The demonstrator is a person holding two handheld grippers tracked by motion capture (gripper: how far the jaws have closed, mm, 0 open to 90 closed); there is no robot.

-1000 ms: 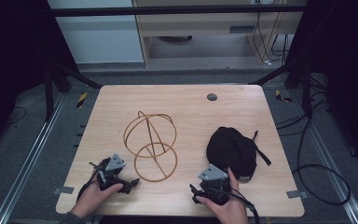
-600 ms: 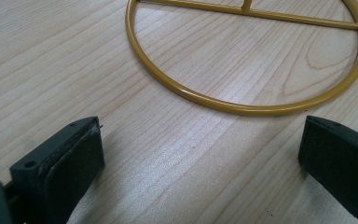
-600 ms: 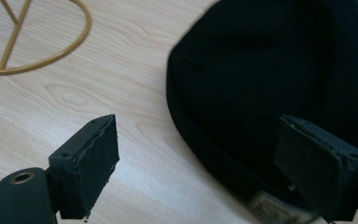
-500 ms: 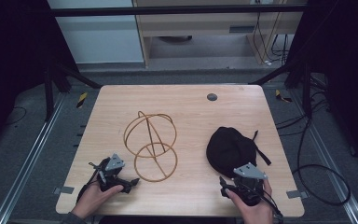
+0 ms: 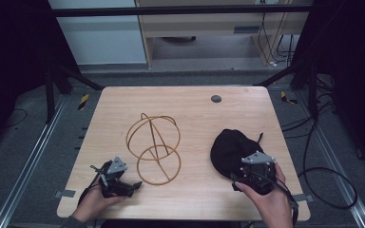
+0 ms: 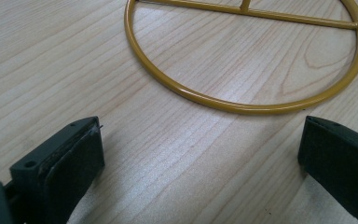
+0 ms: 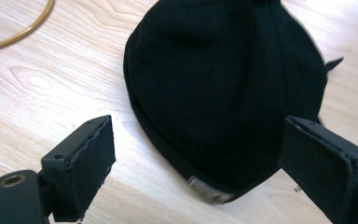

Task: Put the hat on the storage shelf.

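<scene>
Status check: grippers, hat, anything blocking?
Left gripper open, empty, beside wire stand. Right gripper open, fingers straddling black hat, not closed. Nothing in the way.

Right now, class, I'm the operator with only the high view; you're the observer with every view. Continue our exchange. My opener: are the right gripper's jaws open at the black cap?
Observer: Yes. The right gripper is wide open, its jaws either side of the black cap's near rim.
Operator: Anything on that rim?
Observer: A small grey tag, between the jaws.
Operator: And the left gripper?
Observer: The left gripper is open too, over bare table, just short of the yellow ring.
</scene>
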